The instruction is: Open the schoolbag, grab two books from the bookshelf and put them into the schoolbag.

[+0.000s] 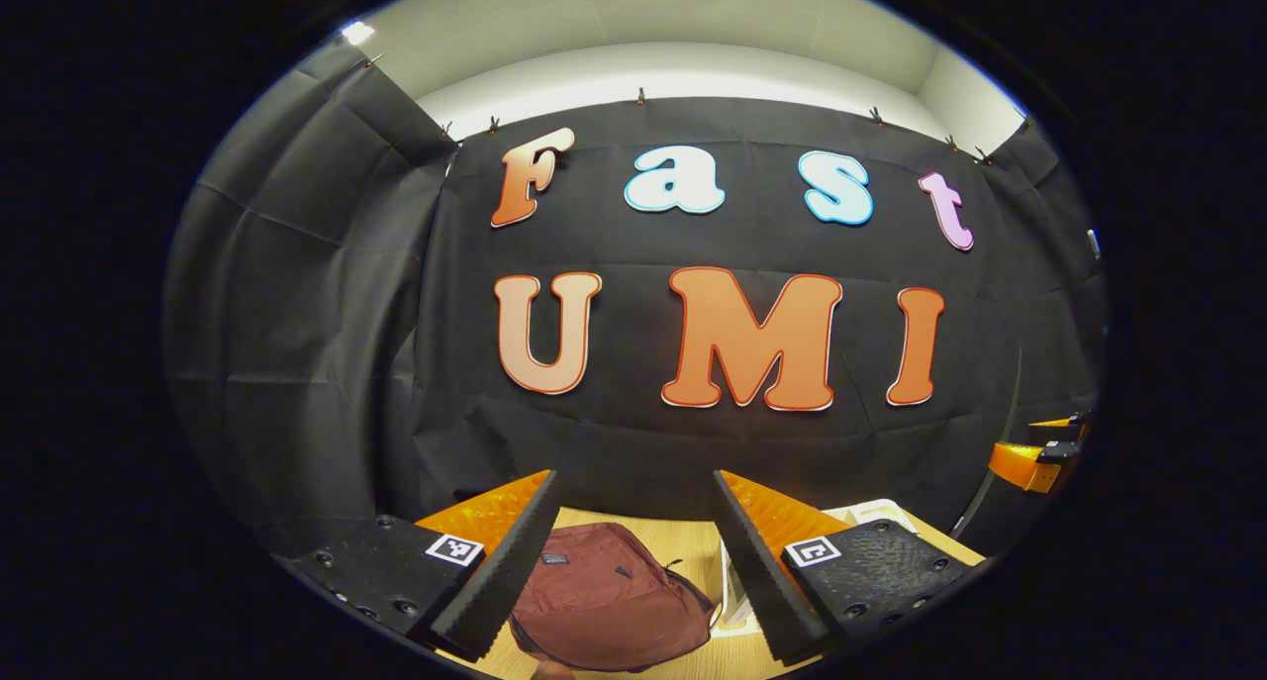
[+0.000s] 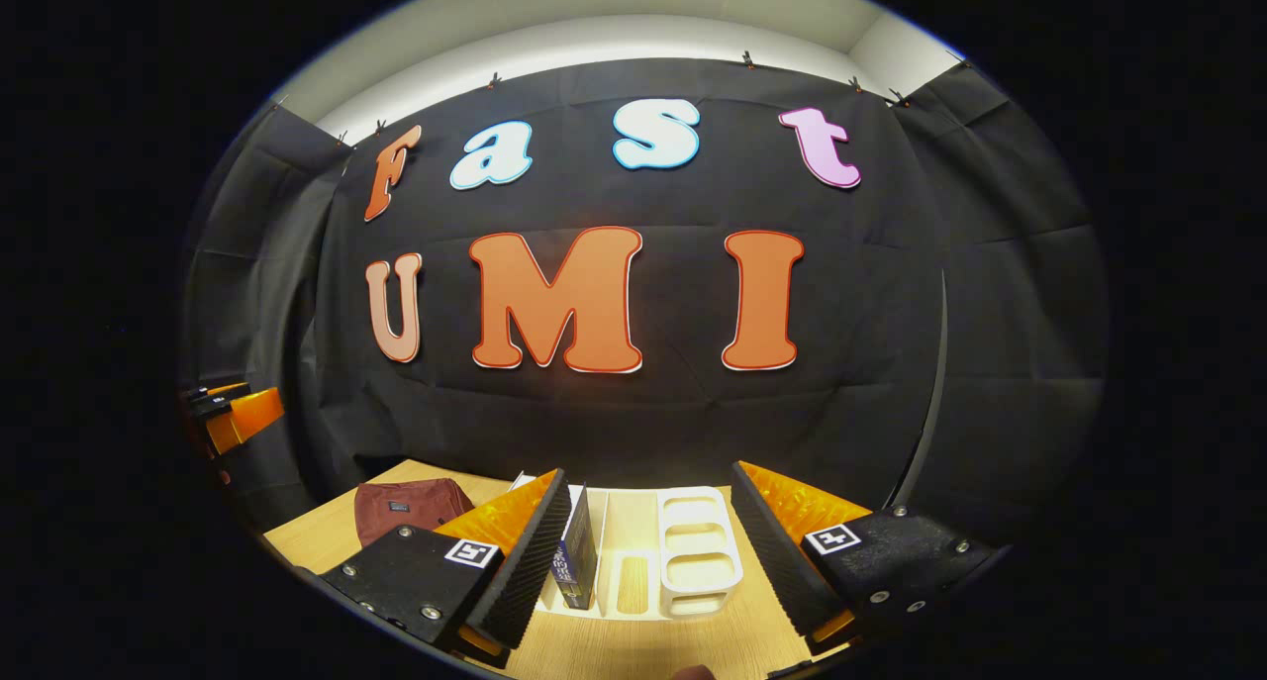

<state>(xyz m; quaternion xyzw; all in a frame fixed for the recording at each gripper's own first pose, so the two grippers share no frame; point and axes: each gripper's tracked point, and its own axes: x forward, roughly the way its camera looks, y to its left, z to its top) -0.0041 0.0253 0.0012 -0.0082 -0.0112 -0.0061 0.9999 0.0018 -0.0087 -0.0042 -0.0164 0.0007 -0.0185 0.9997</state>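
Note:
A dark red schoolbag (image 1: 606, 601) lies on the wooden table, seen between the fingers of my left gripper (image 1: 633, 571), which hangs open above it with nothing held. The schoolbag (image 2: 406, 507) also lies at the left in the right gripper view. A white bookshelf (image 2: 653, 556) stands on the table with a dark blue book (image 2: 579, 551) upright in its left slot. My right gripper (image 2: 648, 561) is open above the bookshelf, holding nothing. The bookshelf's edge (image 1: 871, 514) peeks out behind my left gripper's right finger. The other gripper (image 1: 1039, 457) shows at the far right of the left gripper view.
The wooden table (image 2: 317, 536) runs up to the black cloth wall at the back. The other gripper (image 2: 233, 413) shows at the far left edge of the right gripper view, above the table.

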